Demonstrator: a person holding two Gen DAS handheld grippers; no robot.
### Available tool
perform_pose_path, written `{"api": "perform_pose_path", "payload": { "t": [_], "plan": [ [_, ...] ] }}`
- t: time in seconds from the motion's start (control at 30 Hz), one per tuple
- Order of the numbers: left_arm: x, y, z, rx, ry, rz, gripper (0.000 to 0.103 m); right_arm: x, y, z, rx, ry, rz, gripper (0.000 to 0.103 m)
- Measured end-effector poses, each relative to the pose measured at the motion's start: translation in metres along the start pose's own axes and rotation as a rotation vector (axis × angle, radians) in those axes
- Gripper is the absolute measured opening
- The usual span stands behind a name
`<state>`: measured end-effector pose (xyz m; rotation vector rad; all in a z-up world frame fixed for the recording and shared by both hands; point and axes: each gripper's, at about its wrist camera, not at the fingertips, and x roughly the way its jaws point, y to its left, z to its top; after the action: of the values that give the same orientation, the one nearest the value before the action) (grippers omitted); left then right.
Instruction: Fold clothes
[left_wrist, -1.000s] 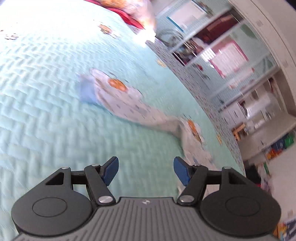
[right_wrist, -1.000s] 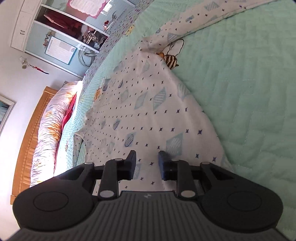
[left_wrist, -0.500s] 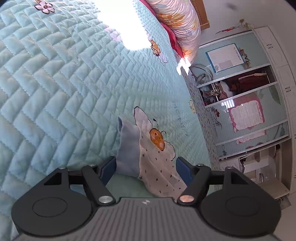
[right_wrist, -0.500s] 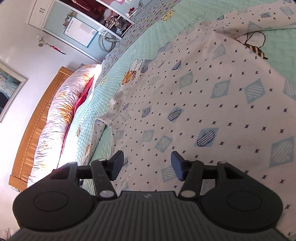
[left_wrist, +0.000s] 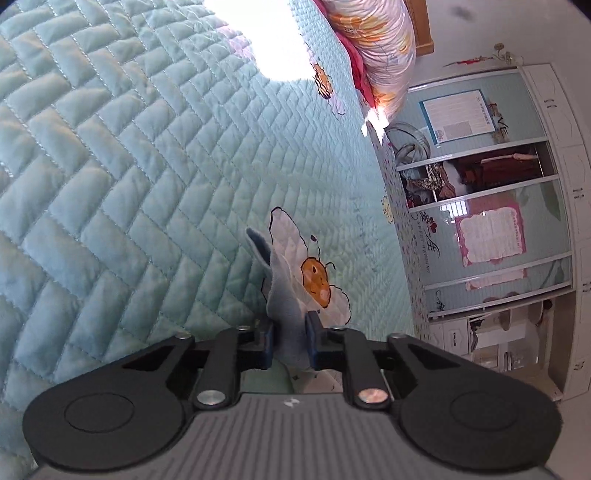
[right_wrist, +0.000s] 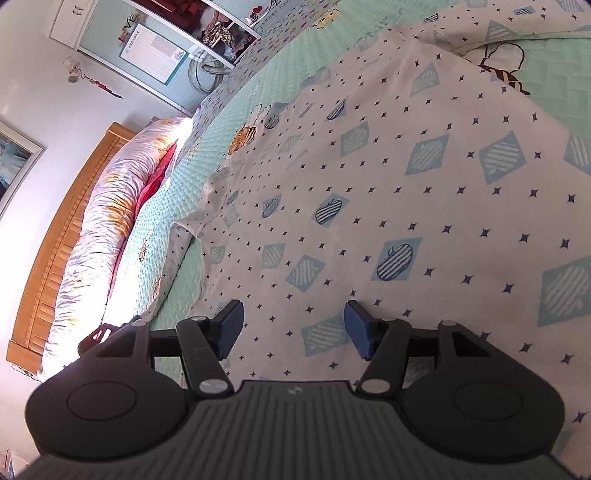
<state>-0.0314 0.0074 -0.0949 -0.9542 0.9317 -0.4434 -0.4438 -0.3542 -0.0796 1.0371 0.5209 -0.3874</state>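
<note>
1. Left hand-held gripper: jaws drawn in narrow, clamped on a blue cuff of the garment. The cuff stands up between the pads, above the quilt.
2. Right hand-held gripper: jaws wide apart, holding nothing. It hovers over the garment; contact with the cloth cannot be determined.
3. The garment, white with blue diamond and apple prints, lies spread across the mint quilted bedspread on the bed, with some wrinkles along its left edge.
4. The bedspread carries embroidered bee motifs; one sits just behind the held cuff.
5. A floral pillow roll lies against the wooden headboard. A wardrobe stands beyond the bed.
</note>
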Motion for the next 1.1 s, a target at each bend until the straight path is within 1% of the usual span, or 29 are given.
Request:
{"api": "perform_pose_path", "payload": {
  "t": [0.1,0.2,0.23,0.3,0.4,0.5,0.53,0.67,0.77,0.87,0.93,0.97,1.03,1.1],
  "plan": [
    [0.003,-0.019,0.011,0.114,-0.023,0.001,0.012,0.001,0.0,-0.001,-0.012,0.002,0.0,0.062],
    [0.006,-0.047,0.033,0.276,-0.072,-0.005,0.012,0.002,-0.001,-0.002,-0.024,0.005,0.0,0.062],
    [0.008,-0.054,0.04,0.316,-0.079,0.0,0.012,0.003,-0.001,-0.002,-0.028,0.005,0.0,0.062],
    [0.011,-0.061,0.051,0.369,-0.084,0.029,0.012,0.003,-0.001,-0.002,-0.036,0.007,0.0,0.062],
    [0.025,-0.057,0.064,0.434,-0.104,0.109,0.012,0.003,-0.004,-0.002,-0.022,0.008,0.012,0.062],
    [0.046,-0.043,0.066,0.511,-0.062,0.191,0.012,0.004,-0.006,-0.001,-0.019,0.011,0.02,0.062],
    [0.052,-0.038,0.066,0.535,-0.048,0.2,0.012,0.004,-0.006,-0.001,-0.025,0.012,0.02,0.062],
    [0.067,-0.038,0.064,0.585,-0.013,0.193,0.012,0.003,-0.006,-0.001,-0.043,0.016,0.028,0.062],
    [0.078,-0.055,0.071,0.626,-0.016,0.198,0.012,0.003,-0.009,-0.002,-0.042,0.009,0.041,0.062],
    [0.083,-0.08,0.079,0.704,-0.05,0.2,0.012,0.002,-0.01,-0.003,-0.041,0.004,0.05,0.062],
    [0.085,-0.086,0.085,0.713,-0.043,0.232,0.012,0.002,-0.01,-0.002,-0.036,0.004,0.053,0.062],
    [0.086,-0.083,0.087,0.69,-0.021,0.271,0.013,0.002,-0.011,-0.002,-0.033,0.004,0.055,0.062],
    [0.09,-0.067,0.087,0.655,0.039,0.326,0.013,0.003,-0.012,-0.001,-0.023,0.001,0.062,0.062],
    [0.085,-0.053,0.083,0.658,0.06,0.348,0.02,0.003,-0.014,-0.002,-0.018,-0.003,0.07,0.062]
  ]
}}
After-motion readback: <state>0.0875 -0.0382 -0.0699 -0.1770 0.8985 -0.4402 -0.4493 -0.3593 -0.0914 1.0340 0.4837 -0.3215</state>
